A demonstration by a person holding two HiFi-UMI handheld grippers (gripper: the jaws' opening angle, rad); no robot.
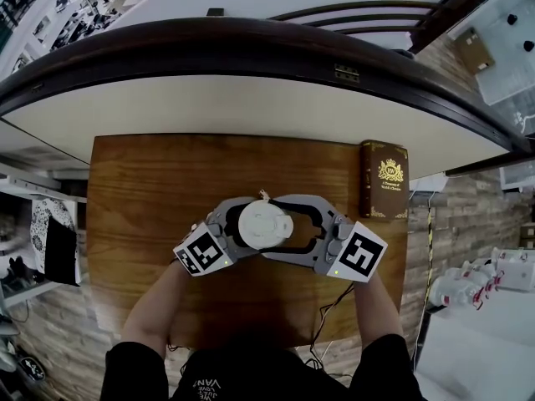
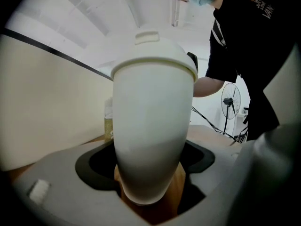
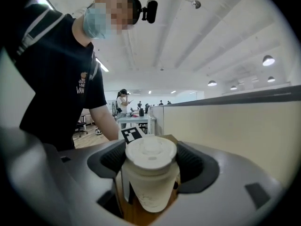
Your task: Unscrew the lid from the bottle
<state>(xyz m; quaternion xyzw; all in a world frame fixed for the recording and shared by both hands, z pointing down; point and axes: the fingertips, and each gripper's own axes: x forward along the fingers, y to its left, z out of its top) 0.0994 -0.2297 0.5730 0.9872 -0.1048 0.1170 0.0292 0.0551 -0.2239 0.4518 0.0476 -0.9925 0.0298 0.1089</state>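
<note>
While the white bottle (image 2: 153, 140) stands upright near the middle of the wooden table (image 1: 142, 182), I have both grippers on it. My left gripper (image 1: 234, 228) has its jaws pinching the bottle's lower body from the left. My right gripper (image 1: 297, 228) comes from the right, its jaws pressed round the lid (image 1: 265, 224), which sits on the bottle. A dark book (image 1: 384, 179) lies at the table's far right corner, well apart.
</note>
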